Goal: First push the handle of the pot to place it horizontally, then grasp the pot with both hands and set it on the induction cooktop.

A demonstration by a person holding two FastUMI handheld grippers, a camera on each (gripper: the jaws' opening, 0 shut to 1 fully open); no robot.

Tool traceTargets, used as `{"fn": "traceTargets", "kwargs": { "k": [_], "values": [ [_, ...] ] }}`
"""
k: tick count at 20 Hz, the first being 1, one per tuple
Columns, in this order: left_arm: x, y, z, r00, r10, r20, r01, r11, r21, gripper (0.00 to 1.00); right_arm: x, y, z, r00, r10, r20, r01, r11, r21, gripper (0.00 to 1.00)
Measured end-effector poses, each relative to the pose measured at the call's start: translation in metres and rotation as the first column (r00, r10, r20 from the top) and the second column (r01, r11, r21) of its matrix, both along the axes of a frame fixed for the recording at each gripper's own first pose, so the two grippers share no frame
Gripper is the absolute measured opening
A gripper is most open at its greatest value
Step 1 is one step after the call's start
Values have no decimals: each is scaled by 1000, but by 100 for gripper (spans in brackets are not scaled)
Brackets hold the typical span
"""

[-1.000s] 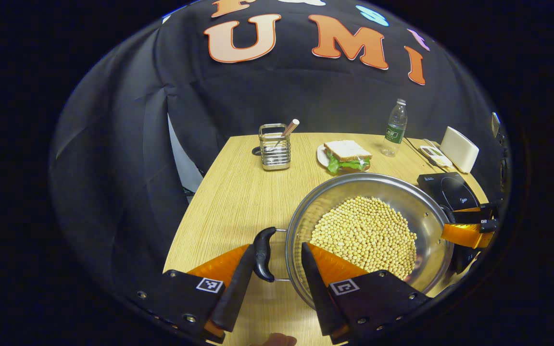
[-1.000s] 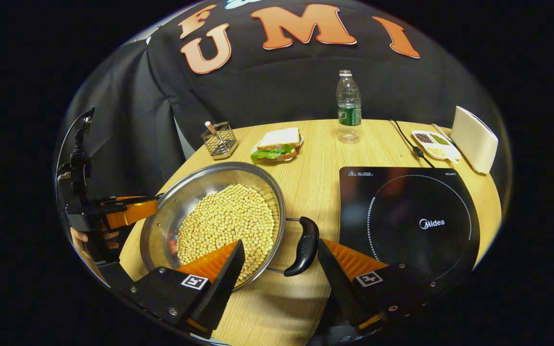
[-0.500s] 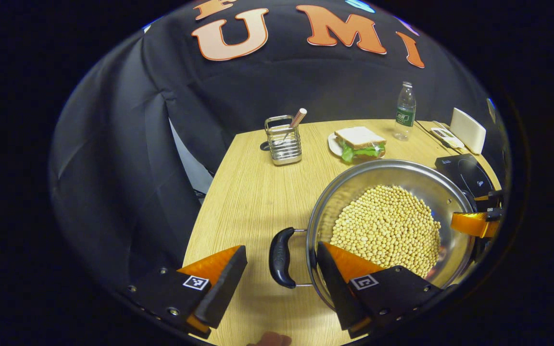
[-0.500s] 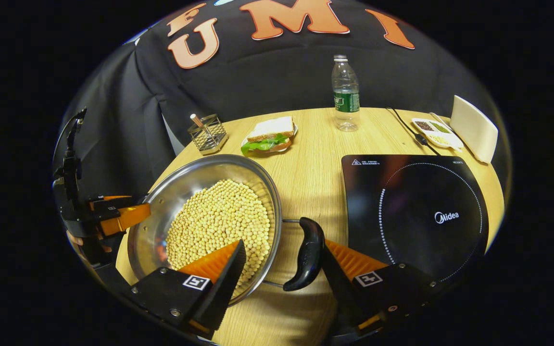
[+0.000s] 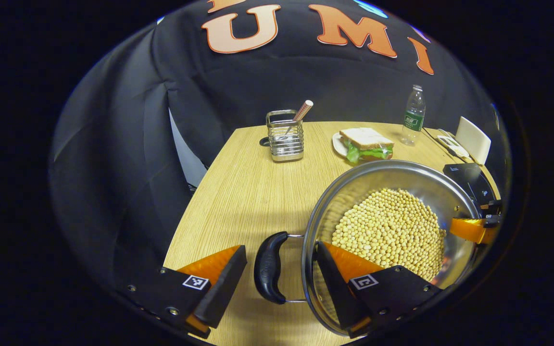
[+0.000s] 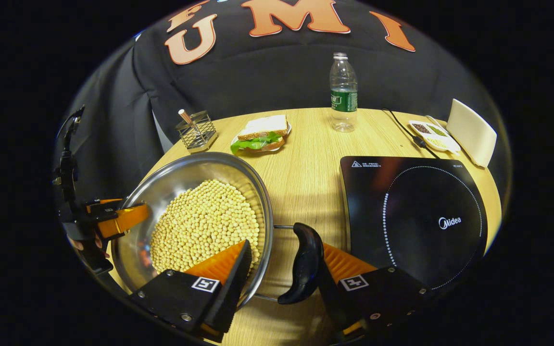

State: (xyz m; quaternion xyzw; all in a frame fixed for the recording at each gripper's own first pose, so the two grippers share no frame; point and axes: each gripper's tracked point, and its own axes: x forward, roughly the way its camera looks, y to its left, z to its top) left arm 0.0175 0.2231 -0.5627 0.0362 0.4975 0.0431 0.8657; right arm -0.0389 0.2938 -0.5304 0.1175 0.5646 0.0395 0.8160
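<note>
A steel pot filled with pale beans stands on the wooden table, also seen as the pot in the right gripper view. My left gripper is open and straddles the pot's black left handle, one finger reaching over the rim. My right gripper is open around the black right handle, which rests against its outer finger while the inner finger sits over the beans. The black induction cooktop lies just right of the pot; the cooktop shows beyond the pot in the left gripper view.
At the back of the table stand a wire utensil holder, a sandwich on a plate and a water bottle. A small divided dish, a white box and the cooktop's cable lie at the far right.
The left handle has gone from touching the left gripper's outer finger to the middle of its gap. The right handle now rests against the right gripper's outer finger. The pot looms closer.
</note>
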Motion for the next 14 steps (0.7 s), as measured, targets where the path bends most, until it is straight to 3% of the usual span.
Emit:
{"fn": "traceTargets", "kwargs": {
  "k": [5, 7, 14],
  "values": [
    [2, -7, -11, 1000, 19, 14, -19, 1000, -8, 87, 5, 3, -10, 999, 25, 32, -24, 999, -37, 84],
    [8, -8, -10, 999, 29, 38, -28, 1000, -9, 80, 4, 5, -15, 999, 29, 38, -27, 999, -39, 80],
    [5, -8, -4, 997, 50, 63, -50, 999, 12, 73, 11, 2, -16, 999, -11, 37, 12, 999, -33, 71]
  ]
}}
